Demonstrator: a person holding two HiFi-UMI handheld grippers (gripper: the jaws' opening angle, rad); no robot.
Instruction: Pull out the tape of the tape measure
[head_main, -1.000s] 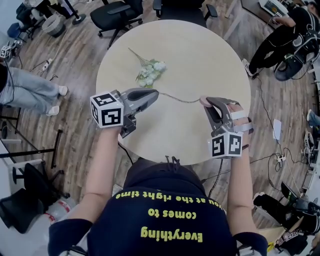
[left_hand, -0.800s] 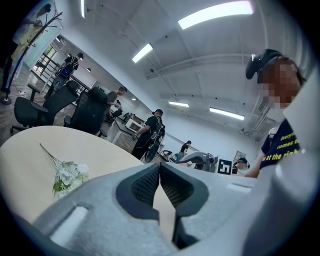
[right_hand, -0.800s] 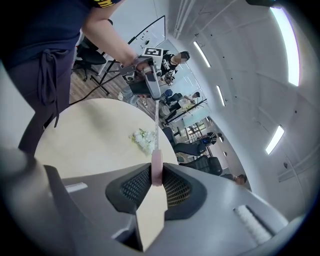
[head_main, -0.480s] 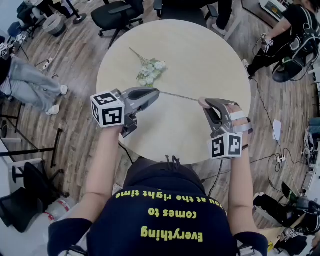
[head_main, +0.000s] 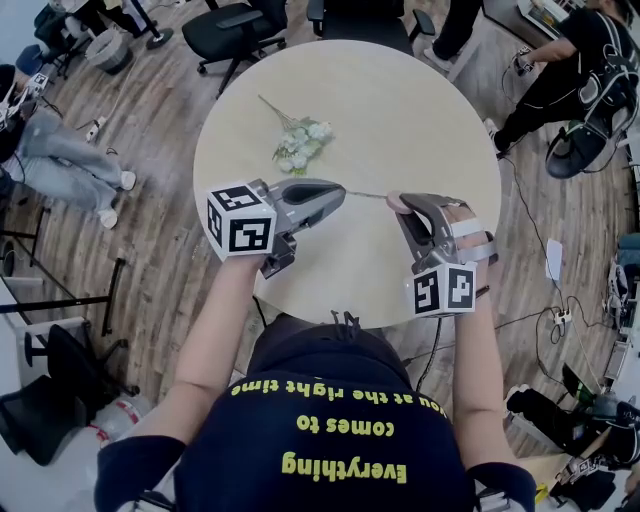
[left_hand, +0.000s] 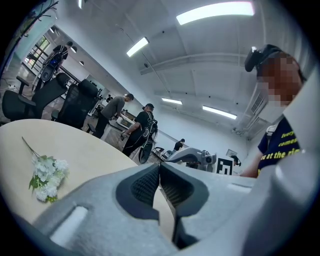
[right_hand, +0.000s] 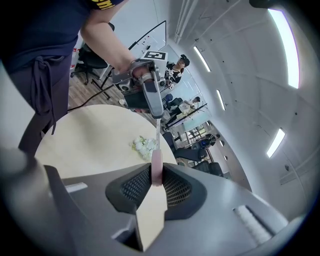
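Tape (head_main: 366, 195), a thin pale strip, spans the short gap between the two grippers above the near half of the round light wooden table (head_main: 400, 110). Its long axis runs left to right and dips very slightly toward the right end. It looks taut and clear of the tabletop.

The left gripper (head_main: 340, 191) lies almost level and points right. Its jaws are clenched together on the tape's free left end. The right gripper (head_main: 396, 203) points away from the person and tilts downward, with its jaws clamped on the small pale pink tape measure (right_hand: 156, 166), one ribbed pad against each flat side. In the right gripper view the tape leaves the top of the tape measure and runs straight to the tip of the left gripper.

A bunch of white artificial flowers with a green stem (head_main: 298, 146) lies on the far left part of the table, well apart from both grippers. Black office chairs (head_main: 235, 30) stand beyond the far edge.
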